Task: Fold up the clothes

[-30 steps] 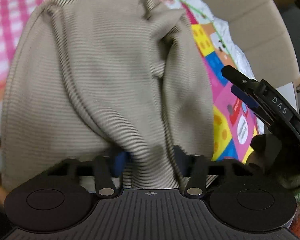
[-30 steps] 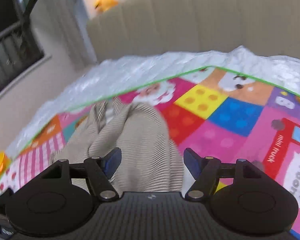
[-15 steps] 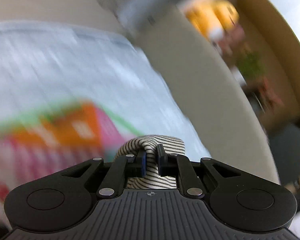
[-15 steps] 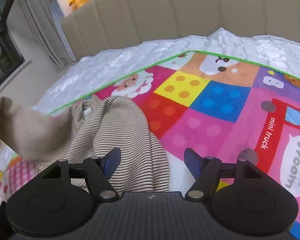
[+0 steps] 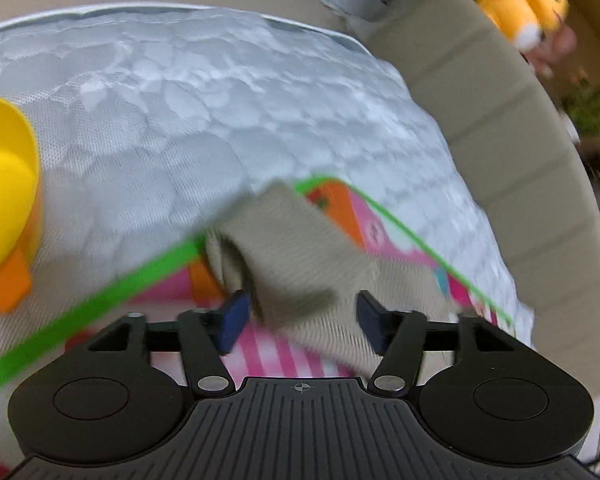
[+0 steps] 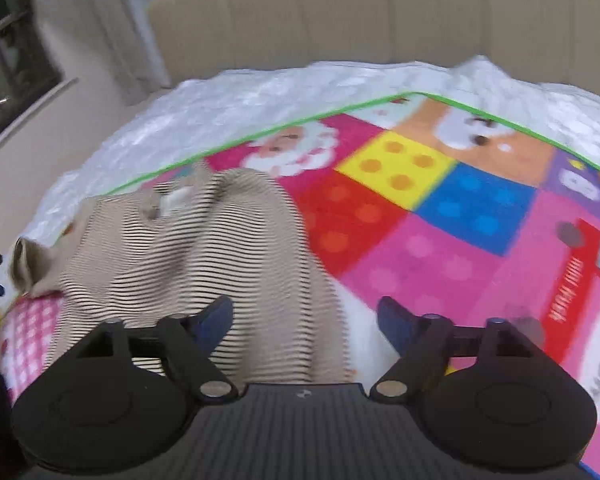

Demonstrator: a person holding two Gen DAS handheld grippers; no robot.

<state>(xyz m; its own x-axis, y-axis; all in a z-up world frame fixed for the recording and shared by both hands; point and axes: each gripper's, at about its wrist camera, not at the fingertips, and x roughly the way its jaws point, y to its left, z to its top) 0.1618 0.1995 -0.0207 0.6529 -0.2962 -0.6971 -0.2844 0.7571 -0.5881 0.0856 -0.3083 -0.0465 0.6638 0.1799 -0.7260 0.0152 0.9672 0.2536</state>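
- Left gripper (image 5: 298, 320): jaws spread wide, blue pads well apart, nothing clamped. A rolled sleeve end of the striped top (image 5: 288, 252) lies loose just ahead of and between the fingers; whether cloth touches either pad cannot be told through the blur.
- Right gripper (image 6: 305, 318): jaws likewise spread, nothing held. Its left finger (image 6: 214, 320) sits over the lower hem region of the striped top (image 6: 204, 256); its right finger hangs over the play mat (image 6: 440, 240).
- Garment location: crumpled on the left part of the mat, near the green-bordered corner, seen from the right wrist camera.
- Garment axis: in the right wrist view the body runs from the near edge away toward the far mat border, neckline and label at the far end. The sleeve tube projects leftward, its open cuff near two dark finger tips at the left frame edge.
- Change from half a second ago: the left jaws were then pinched on a fold of striped cloth; they now stand apart and the cloth is released. The right jaws remain spread as before.
- Pose: the left gripper looks low across the mat corner toward the white quilted mattress (image 5: 220, 112); the right gripper tilts downward over garment and mat.
- Surroundings: a yellow toy (image 5: 4, 184) at left, a beige padded headboard (image 6: 380, 20) behind the bed.
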